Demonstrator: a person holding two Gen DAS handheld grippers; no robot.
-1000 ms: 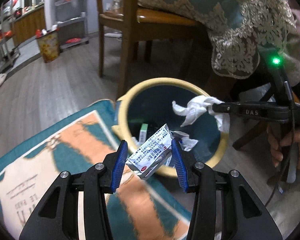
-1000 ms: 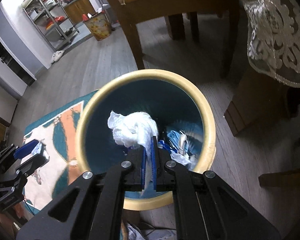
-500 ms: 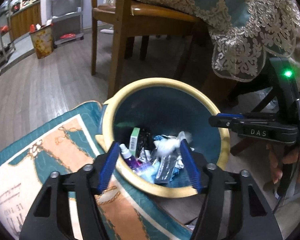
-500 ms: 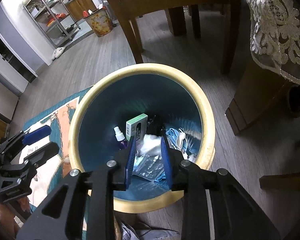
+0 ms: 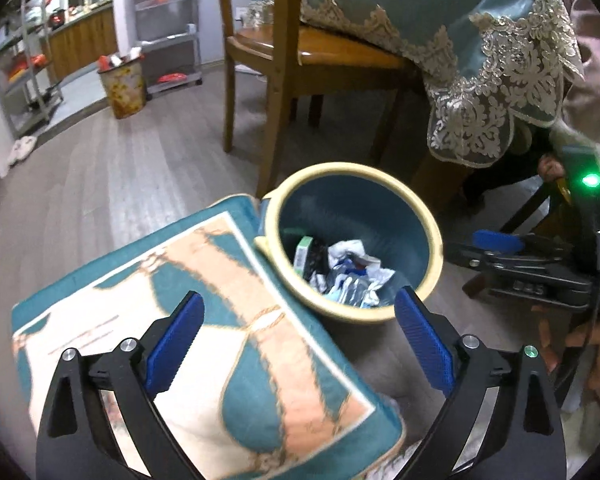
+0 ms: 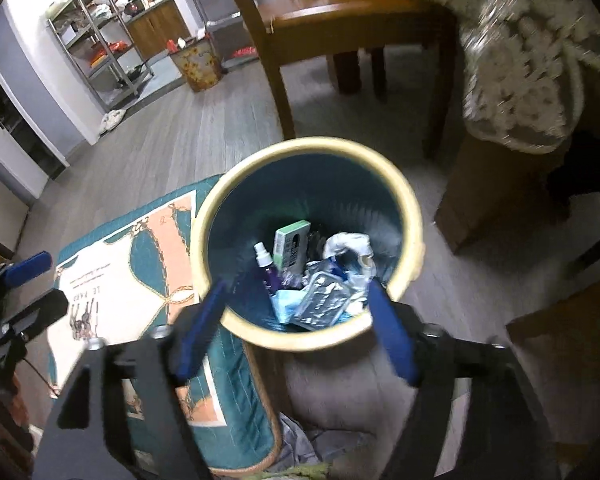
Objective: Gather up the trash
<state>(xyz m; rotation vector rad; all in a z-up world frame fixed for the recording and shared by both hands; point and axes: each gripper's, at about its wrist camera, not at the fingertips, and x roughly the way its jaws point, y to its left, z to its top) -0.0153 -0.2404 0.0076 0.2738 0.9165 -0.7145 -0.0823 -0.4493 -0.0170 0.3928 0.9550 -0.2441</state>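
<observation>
A round bin with a cream rim (image 5: 434, 236) (image 6: 414, 224) and dark teal inside stands on the floor. It holds a crumpled white tissue (image 6: 350, 244) (image 5: 348, 250), a silver wrapper (image 6: 320, 300) (image 5: 350, 282), a green box (image 6: 292, 242) and a small spray bottle (image 6: 264, 258). My left gripper (image 5: 296, 340) is open and empty, above the mat beside the bin. My right gripper (image 6: 296, 326) is open and empty, above the bin's near rim. It also shows at the right of the left wrist view (image 5: 496, 248).
A teal and peach floor mat (image 5: 220, 340) (image 6: 140, 264) lies left of the bin. A wooden chair (image 5: 300, 56) and a table with a lace-edged cloth (image 5: 480, 80) stand behind it. A patterned bin (image 5: 122, 84) and metal shelves are far back left.
Both grippers opened and let go: the wrapper from the left and the tissue from the right now lie in the bin. Both grippers pulled back from it.
</observation>
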